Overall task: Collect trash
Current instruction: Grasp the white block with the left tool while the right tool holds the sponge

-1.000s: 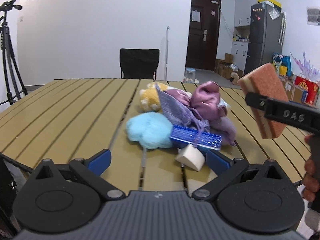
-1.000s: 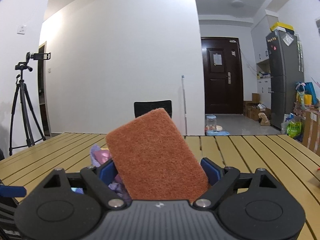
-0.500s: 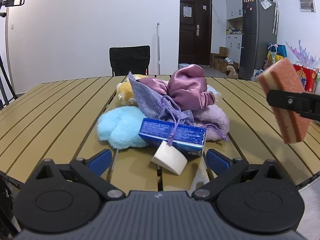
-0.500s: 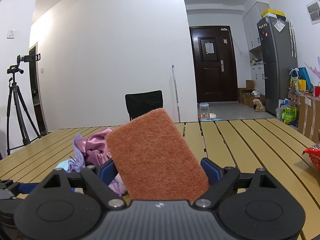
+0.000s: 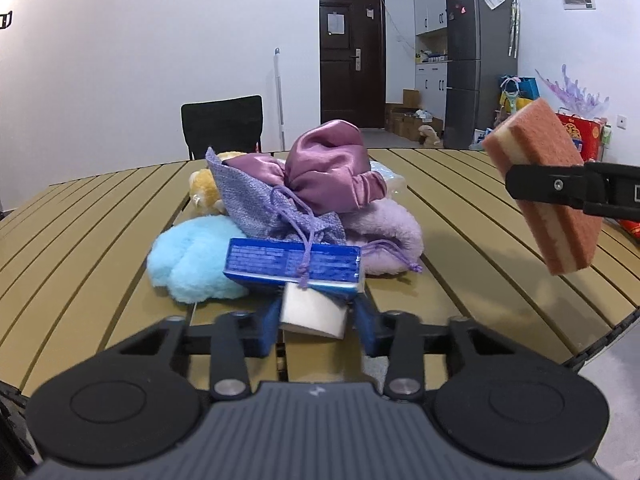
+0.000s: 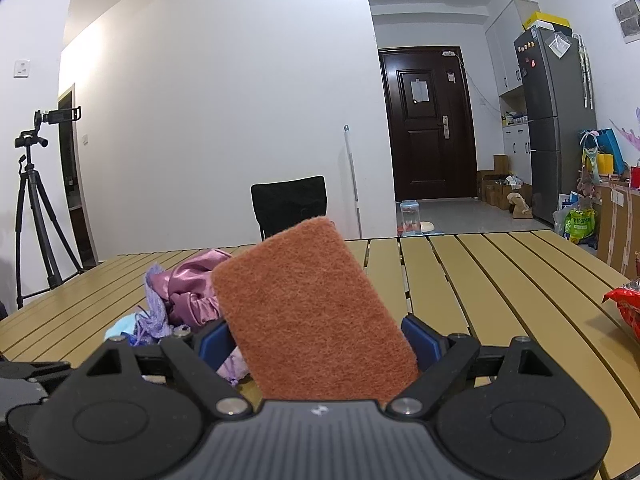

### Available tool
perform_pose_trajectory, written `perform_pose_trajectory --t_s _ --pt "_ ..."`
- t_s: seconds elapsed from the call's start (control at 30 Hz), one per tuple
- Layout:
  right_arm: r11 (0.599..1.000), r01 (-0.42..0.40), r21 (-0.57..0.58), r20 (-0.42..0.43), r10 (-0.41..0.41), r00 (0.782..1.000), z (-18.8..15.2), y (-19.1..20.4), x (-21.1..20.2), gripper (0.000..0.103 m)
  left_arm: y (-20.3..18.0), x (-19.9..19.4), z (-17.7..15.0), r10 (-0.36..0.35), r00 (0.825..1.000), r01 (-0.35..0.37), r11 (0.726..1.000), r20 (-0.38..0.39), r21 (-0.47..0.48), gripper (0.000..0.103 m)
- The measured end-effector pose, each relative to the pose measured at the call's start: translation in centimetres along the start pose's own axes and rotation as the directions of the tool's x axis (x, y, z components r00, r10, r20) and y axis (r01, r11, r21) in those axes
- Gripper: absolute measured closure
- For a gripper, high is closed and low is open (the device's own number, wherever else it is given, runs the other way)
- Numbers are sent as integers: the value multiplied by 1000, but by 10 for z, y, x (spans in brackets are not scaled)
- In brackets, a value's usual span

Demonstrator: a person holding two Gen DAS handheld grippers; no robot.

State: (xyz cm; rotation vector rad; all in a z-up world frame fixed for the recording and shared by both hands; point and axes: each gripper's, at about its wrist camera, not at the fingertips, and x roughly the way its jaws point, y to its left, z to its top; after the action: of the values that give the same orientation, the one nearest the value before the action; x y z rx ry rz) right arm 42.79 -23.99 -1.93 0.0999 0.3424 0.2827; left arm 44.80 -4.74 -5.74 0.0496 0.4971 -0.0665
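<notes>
Your left gripper (image 5: 314,322) is closing its jaws on the white foam block (image 5: 314,314), right under the blue box (image 5: 294,266). Your right gripper (image 6: 310,342) pinches the orange sponge (image 6: 310,308) above the table (image 6: 500,280).

White foam block (image 5: 313,312) low at the near edge of the slatted table (image 5: 460,216), tilted, tucked under the blue box (image 5: 294,266) at the front of the pile, orange scouring sponge (image 6: 312,312) with a pale layer, tilted, held above the table right of the pile
</notes>
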Motion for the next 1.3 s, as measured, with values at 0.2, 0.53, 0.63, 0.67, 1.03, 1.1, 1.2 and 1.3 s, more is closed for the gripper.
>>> perform_pose_trajectory --t_s 0.2,0.53,0.63,0.67,1.03,1.1,1.2,1.3 --pt "1000 -6 -2 -1 6 1000 -2 1 -1 15 4 -2 -1 -5 1000 5 1000 -5 -5 71" --pt "1000 -16 -9 0 16 1000 -4 0 -8 15 5 -16 4 -17 1000 17 1000 8 -9 71" --pt "1000 -19 -7 1 19 1000 -4 1 -12 15 7 -22 3 -22 1000 23 1000 12 -18 71" --pt "1000 -21 -6 2 21 1000 -3 2 -13 15 8 -24 3 -24 1000 25 999 13 -22 71" --pt "999 -37 -11 -7 37 999 -5 13 -32 15 17 -61 1 -26 997 29 998 66 -51 71" --pt "999 -42 -17 -6 42 999 -7 17 -38 15 19 -69 1 -28 997 32 998 74 -56 71" --pt "998 -46 -30 -7 46 999 -11 25 -46 15 20 -80 -2 -25 996 31 998 88 -58 71" --pt "998 -48 -27 -16 48 999 -19 30 -56 15 22 -91 -5 -21 995 26 998 96 -57 71"
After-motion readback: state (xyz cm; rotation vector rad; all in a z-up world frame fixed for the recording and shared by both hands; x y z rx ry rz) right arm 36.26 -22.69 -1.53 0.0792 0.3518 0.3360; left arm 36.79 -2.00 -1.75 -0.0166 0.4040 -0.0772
